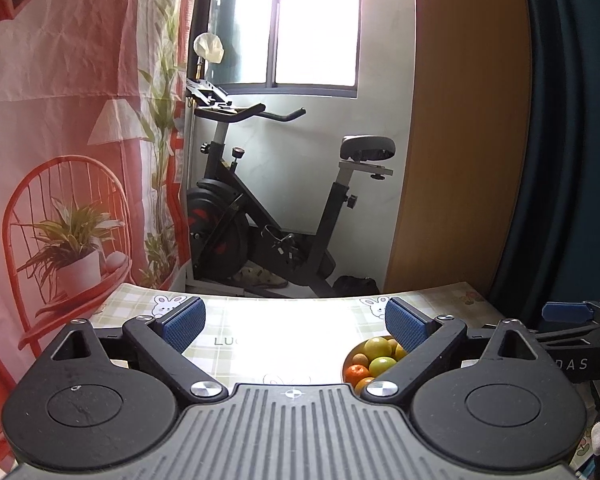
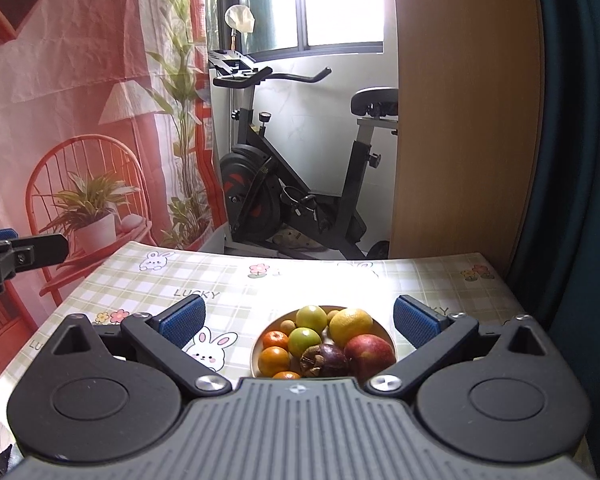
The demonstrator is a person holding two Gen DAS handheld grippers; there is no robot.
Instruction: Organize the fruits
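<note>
A shallow bowl (image 2: 385, 330) piled with fruit sits on the checked tablecloth. In it lie a red apple (image 2: 370, 352), a yellow citrus (image 2: 350, 325), two green citrus (image 2: 311, 317), small oranges (image 2: 274, 360) and a dark mangosteen (image 2: 324, 360). My right gripper (image 2: 298, 324) is open just above and behind the bowl, its blue pads (image 2: 182, 322) wide apart with nothing between them. My left gripper (image 1: 294, 324) is open too, over bare cloth to the left of the bowl (image 1: 347, 358), whose right part hides behind one finger. Each gripper shows at the edge of the other's view.
The table (image 2: 220, 280) with its rabbit-print cloth ends a short way beyond the bowl. Behind it stand an exercise bike (image 2: 292, 184), a printed red curtain (image 2: 80, 120) on the left and a wooden panel (image 2: 460, 120) with a dark curtain on the right.
</note>
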